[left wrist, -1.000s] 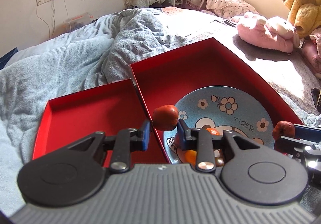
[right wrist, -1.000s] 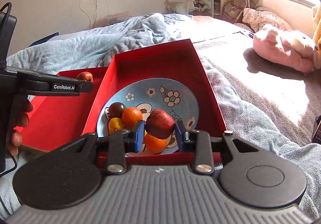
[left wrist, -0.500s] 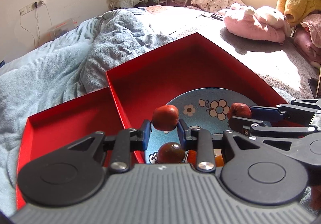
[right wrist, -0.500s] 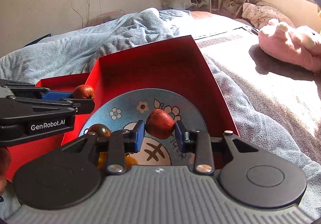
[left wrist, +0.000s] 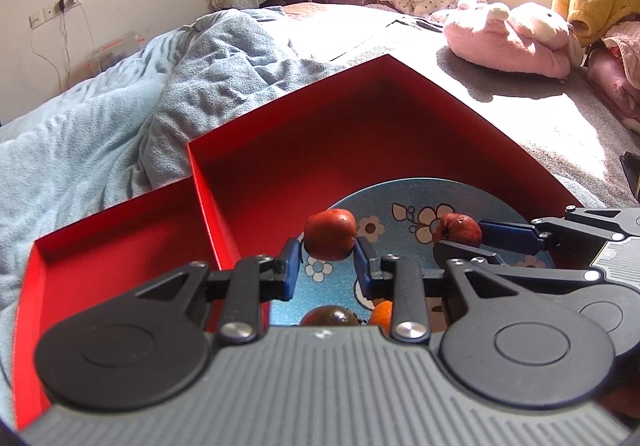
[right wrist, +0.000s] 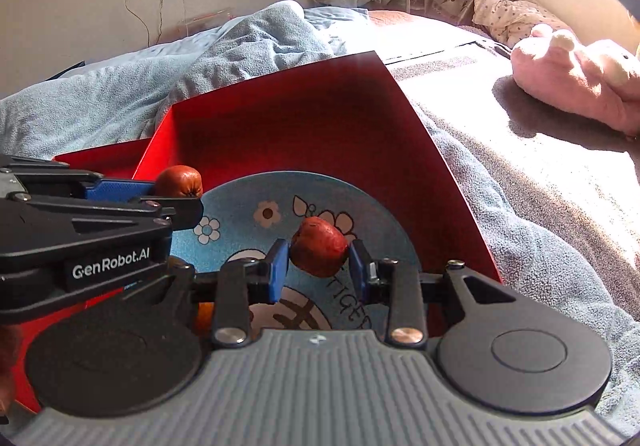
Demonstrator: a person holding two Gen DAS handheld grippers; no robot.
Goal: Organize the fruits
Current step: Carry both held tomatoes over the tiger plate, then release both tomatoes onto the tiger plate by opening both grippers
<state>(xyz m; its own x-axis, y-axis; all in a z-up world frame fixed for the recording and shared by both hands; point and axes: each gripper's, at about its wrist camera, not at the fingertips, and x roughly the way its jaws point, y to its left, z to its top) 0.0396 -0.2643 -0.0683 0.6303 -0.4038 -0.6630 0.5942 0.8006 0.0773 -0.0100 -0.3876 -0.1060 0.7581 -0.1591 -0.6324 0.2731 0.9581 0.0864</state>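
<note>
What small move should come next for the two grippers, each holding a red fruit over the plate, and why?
Probably lower the right gripper slightly and release its red fruit onto the bare part of the blue plate. Both grippers hold fruit above the plate; the left gripper holds its own red fruit.

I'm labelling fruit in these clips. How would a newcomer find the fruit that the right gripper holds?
Start at the taller red box on the bed, with the blue flowered plate inside. Over that plate, the right gripper pinches a wrinkled red fruit between blue pads. Unlike the smoother one in the left gripper, it hangs nearer the plate's right side.
</note>
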